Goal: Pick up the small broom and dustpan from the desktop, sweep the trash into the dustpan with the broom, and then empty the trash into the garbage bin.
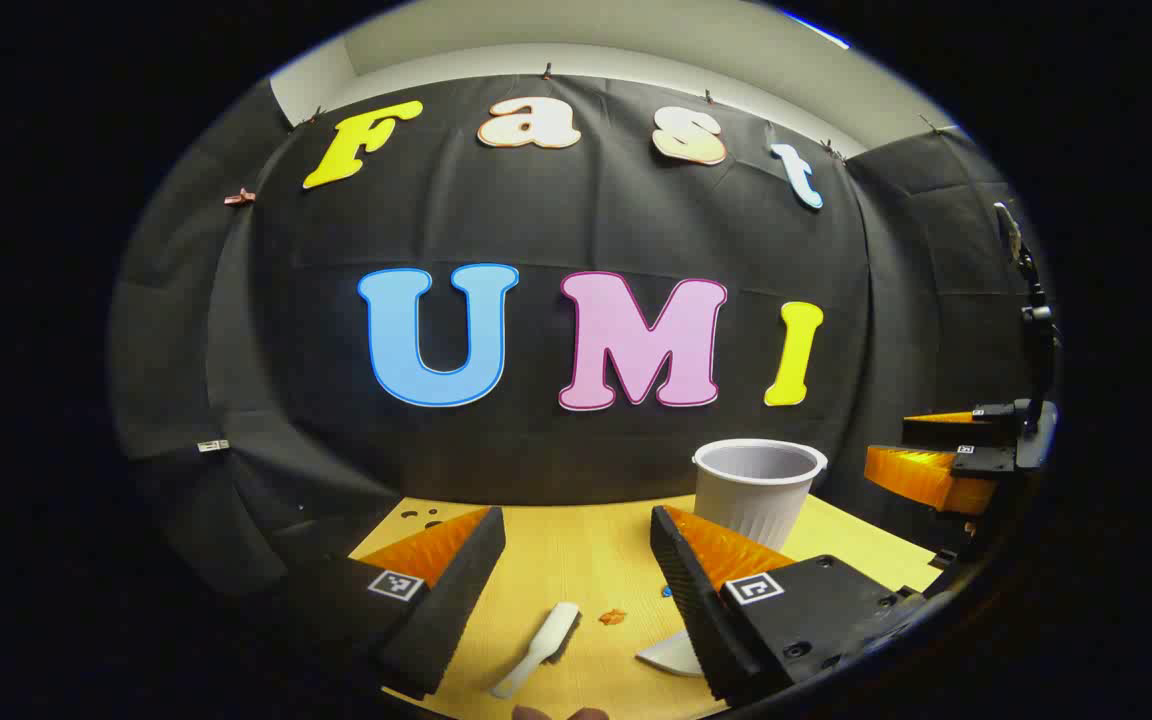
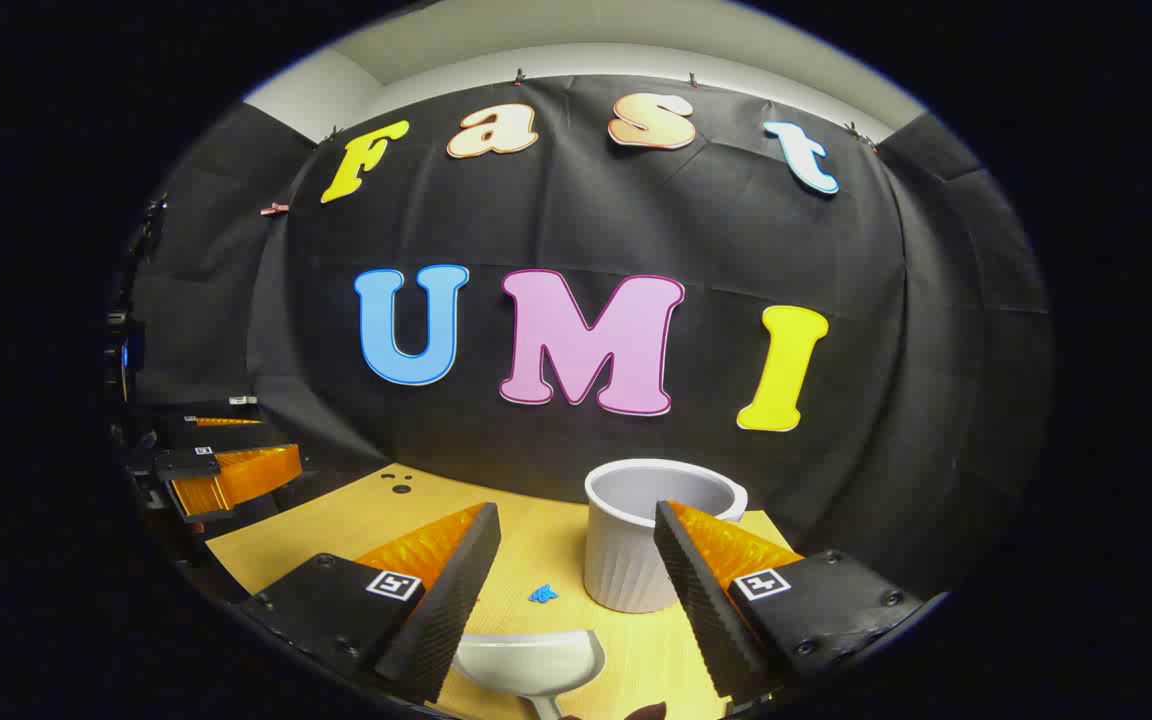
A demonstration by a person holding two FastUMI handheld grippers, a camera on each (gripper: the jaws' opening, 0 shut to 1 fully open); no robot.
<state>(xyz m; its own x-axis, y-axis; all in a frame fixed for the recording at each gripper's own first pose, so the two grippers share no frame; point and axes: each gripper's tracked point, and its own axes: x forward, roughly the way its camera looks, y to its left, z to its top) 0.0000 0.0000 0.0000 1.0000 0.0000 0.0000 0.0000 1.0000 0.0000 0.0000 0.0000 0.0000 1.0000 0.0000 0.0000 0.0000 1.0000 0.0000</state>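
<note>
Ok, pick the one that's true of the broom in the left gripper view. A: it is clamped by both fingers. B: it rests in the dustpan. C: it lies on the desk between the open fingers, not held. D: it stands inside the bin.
C: the broom lies flat on the desk in the gap of the left hand-held gripper, whose fingers stand wide apart, touching nothing.

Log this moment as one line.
left gripper: open above small white broom | right gripper: open above white plastic dustpan | orange scrap, blue scrap on wooden desktop | white ribbed bin: upright
</note>
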